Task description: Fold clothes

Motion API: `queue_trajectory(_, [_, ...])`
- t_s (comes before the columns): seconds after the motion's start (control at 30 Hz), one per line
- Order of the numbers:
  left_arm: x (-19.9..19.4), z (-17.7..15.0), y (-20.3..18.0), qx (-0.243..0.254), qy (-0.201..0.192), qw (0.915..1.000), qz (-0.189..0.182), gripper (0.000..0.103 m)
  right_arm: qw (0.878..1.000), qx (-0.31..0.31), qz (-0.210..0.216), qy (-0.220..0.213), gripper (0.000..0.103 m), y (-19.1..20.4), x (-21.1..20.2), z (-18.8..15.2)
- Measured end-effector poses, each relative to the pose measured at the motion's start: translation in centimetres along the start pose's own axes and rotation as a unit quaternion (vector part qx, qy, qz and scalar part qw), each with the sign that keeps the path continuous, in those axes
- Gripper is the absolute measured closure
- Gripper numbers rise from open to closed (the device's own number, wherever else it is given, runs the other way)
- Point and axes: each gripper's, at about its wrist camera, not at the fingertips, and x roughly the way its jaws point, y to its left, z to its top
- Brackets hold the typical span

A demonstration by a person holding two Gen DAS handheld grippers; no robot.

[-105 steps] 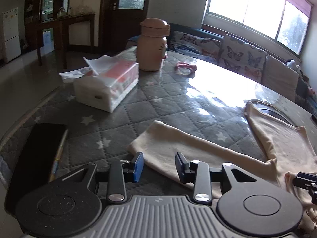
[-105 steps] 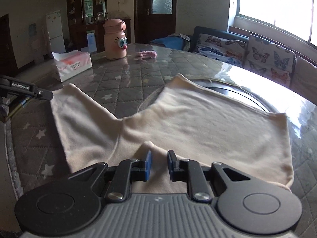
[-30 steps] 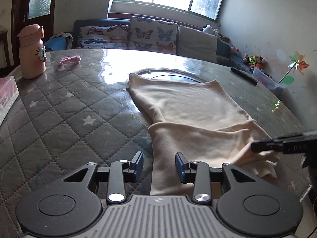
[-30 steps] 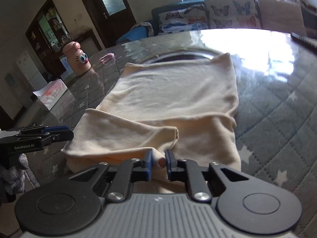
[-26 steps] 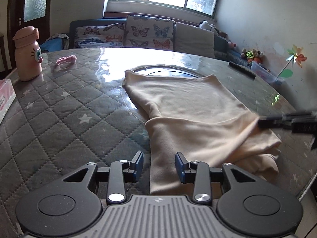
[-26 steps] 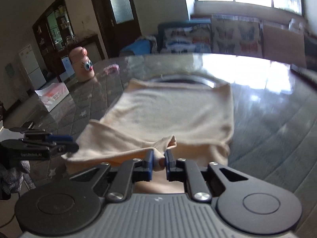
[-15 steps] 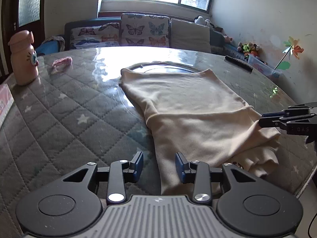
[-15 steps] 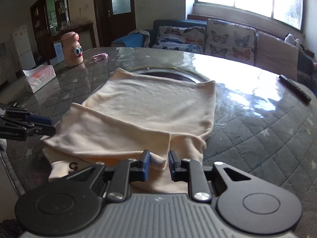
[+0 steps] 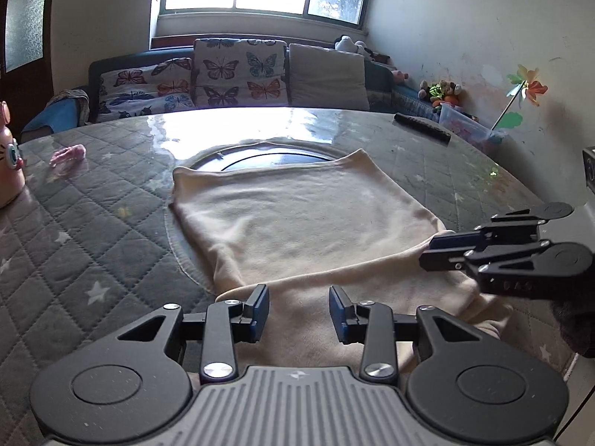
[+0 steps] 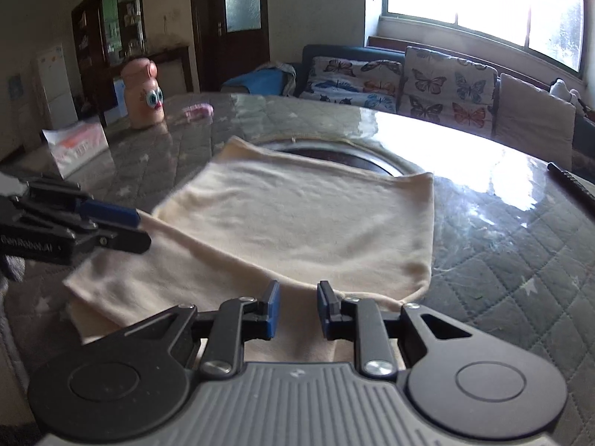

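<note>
A: Garment is lying flat on the desk, cream cloth, near end folded over toward the person. Left gripper is hanging over that near fold, fingers apart, gripping nothing.

B: Right gripper?

A: Its fingers have just been opening; they are standing apart now, cloth lying under the gap, pads not pressing it. So nothing is being held by either one.

B: Risks?

A: Probably the folded flap. It is sitting loose and a bit uneven at the right edge, so a low finger could be dragging it and undoing the fold. The desk top is looking glossy, so the whole garment may be sliding if only one side is being pulled. The two grippers are also working close together, so they could be bumping.

B: View differences?

A: Left wrist view is showing the right gripper side-on, plus a black remote-like object at the far edge. Right wrist view is showing the pink bottle and tissue pack clearly, and the garment's right hem.
</note>
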Motion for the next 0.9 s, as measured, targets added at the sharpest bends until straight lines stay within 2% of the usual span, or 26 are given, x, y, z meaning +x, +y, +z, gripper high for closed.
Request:
queue_trajectory(0.1, [0.9,-0.3,0.8,-0.01,0.014,0.9998,0.006,0.065,1.0,-0.01,-0.002,0.004,0.082,0.0,-0.1,-0.4])
queue_trajectory(0.33, [1.0,-0.3,1.6,-0.015,0.015,0.9998,0.0,0.065,0.999,-0.032,0.006,0.011,0.08,0.0,-1.4,-1.4])
queue_trajectory(0.53, [1.4,1.7,2.6,-0.039,0.003,0.9992,-0.008,0.065,0.999,-0.039,0.004,0.012,0.076,0.0,-2.0,-1.8])
queue_trajectory(0.7, [4.0,2.5,4.6,-0.067,0.033,0.9972,0.002,0.065,0.999,-0.033,0.007,0.013,0.074,-0.2,-1.8,-1.8])
queue_trajectory(0.8, [4.1,2.6,5.0,-0.062,0.029,0.9976,0.01,0.066,0.999,-0.031,0.01,0.014,0.074,-0.3,-1.8,-1.9])
queue_trajectory(0.9, [4.0,3.1,4.9,-0.06,0.02,0.998,-0.001,0.065,0.999,-0.027,0.012,0.015,0.074,-0.4,-1.8,-1.8])
